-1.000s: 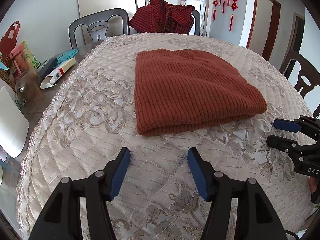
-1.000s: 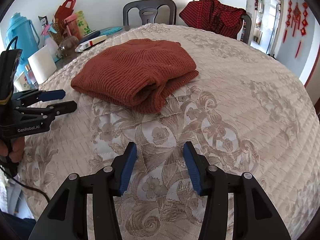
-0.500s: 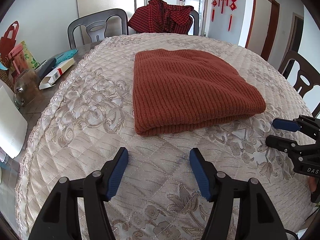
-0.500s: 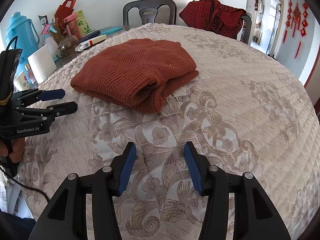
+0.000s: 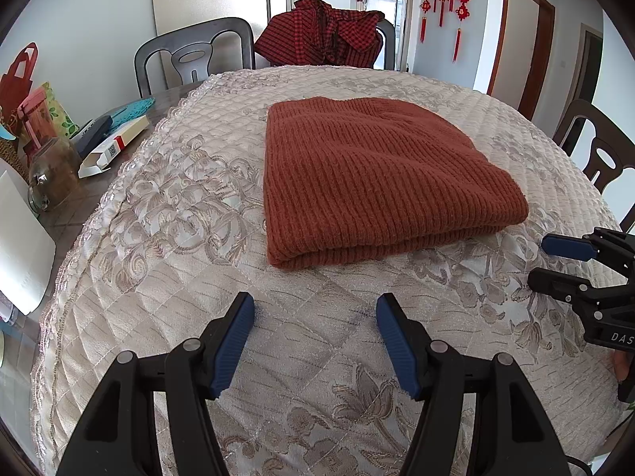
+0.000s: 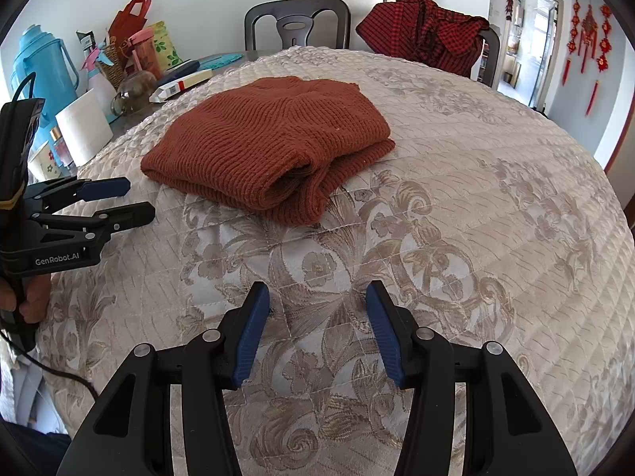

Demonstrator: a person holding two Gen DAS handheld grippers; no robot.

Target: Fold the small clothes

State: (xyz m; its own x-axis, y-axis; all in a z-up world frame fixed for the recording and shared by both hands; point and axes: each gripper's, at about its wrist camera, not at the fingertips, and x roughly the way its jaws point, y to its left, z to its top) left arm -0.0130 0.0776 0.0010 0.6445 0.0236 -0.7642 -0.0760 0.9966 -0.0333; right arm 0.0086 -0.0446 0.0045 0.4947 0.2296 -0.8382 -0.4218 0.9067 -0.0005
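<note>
A round table covered by a cream quilted cloth with a beige floral pattern (image 5: pixel 166 238) fills both views. On its middle lies the rust-brown ribbed knit sweater (image 5: pixel 369 178), folded into a thick flat rectangle with its layered open ends facing the right wrist camera. Dark grey plastic chairs (image 5: pixel 194 55) stand at the far rim, one draped with a red-and-black checked garment (image 5: pixel 321 31). On the bare table edge beside the cloth sit a blue thermos jug (image 6: pixel 39 67), a white paper roll (image 6: pixel 83 127), a red gift bag (image 6: pixel 129 16) and a long white carton (image 5: pixel 113 146). The left gripper (image 5: pixel 315 313) hovers over the cloth just short of the sweater's near fold, its blue-padded jaws spread wide and holding nothing. The right gripper (image 6: pixel 317 301) hangs over the cloth near the sweater's open ends, jaws likewise spread apart and free.
</note>
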